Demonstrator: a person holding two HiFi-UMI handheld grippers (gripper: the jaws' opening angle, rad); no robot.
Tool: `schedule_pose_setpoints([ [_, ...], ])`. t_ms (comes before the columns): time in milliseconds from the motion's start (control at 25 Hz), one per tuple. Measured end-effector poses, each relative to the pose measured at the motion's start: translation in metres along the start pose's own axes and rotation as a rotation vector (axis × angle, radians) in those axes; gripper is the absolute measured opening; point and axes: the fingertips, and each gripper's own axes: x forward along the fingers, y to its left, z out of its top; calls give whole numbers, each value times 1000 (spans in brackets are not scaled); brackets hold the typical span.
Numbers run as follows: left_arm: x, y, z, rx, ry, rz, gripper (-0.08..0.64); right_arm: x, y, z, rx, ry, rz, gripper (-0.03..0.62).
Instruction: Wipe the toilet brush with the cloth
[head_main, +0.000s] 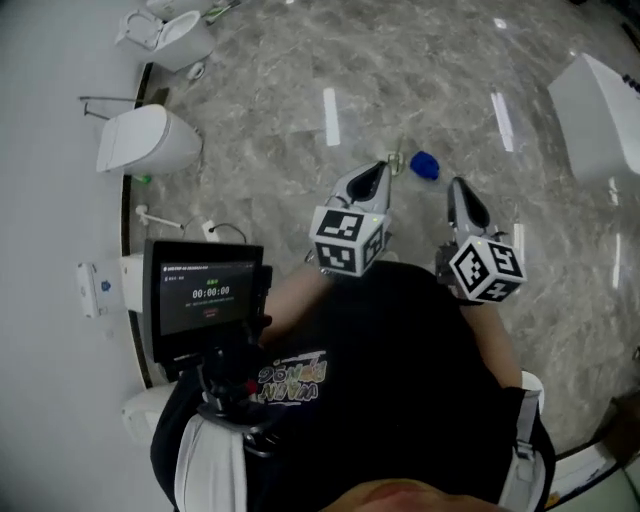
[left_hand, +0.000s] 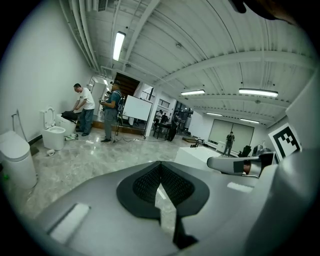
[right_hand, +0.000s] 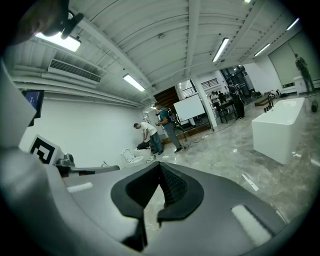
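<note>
One left gripper (head_main: 382, 168), one right gripper (head_main: 456, 187) (both closed).

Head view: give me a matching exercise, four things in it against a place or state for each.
Things:
1 left gripper
2 blue object
3 nearer toilet
4 bathtub

Places or states:
a at the far right edge
b jaws shut, nothing between them
c lid down, by the left wall
d on the open floor, upper middle

Pairs: 1-b, 2-d, 3-c, 4-a.
</note>
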Motion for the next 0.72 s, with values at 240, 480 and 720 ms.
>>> schedule_pose_setpoints([
  [240,13,4,10,4,-17,-37,0,13,-5,7,3,-27,-23,3],
  [480,12,12,7,-21,-23,-13,0,20,-1,3,-4,-4,5,3],
  [720,12,17,8,-39,-24,5,0,26,0,7,-3,-8,28,3],
])
